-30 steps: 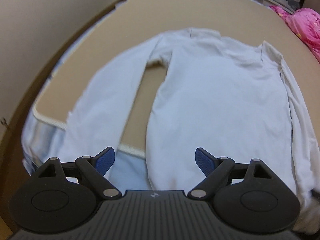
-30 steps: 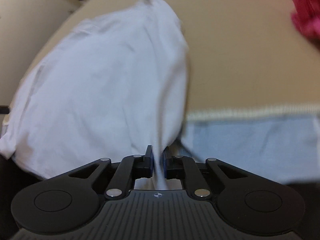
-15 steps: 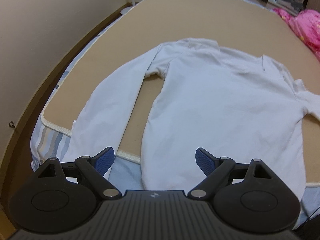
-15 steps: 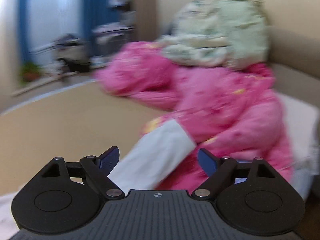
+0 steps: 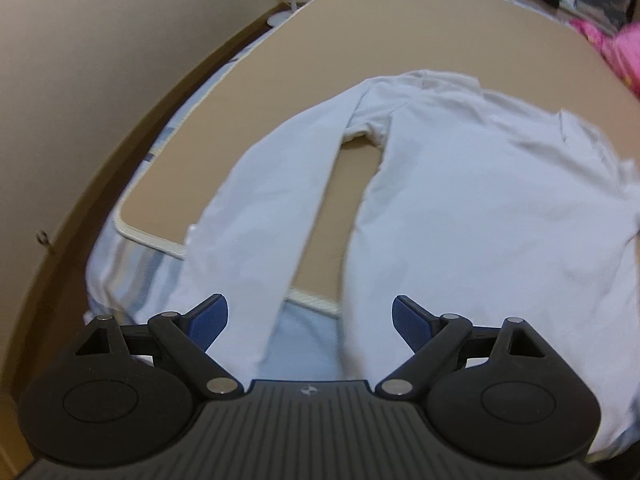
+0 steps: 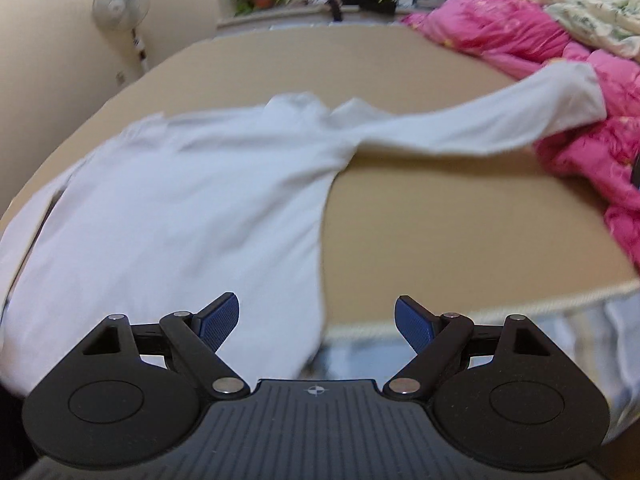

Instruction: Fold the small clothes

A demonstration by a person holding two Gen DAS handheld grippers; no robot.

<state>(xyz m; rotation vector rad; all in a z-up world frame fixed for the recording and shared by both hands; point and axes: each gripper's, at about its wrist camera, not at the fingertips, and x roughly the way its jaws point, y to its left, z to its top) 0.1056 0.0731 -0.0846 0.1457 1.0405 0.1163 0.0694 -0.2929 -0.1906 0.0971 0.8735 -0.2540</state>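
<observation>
The white shirt lies flat on the tan mat on the bed; the left claw is wide open and holds nothing, with one sleeve hanging over the mat's edge just under it; the right claw is wide open and empty too, above the shirt's bottom edge; the other sleeve reaches onto the pink blanket.

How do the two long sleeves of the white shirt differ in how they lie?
The left sleeve lies straight, alongside the body, its cuff past the tan mat's edge. The right sleeve stretches sideways, its cuff resting on the pink quilt. Both are white, unfolded.
</observation>
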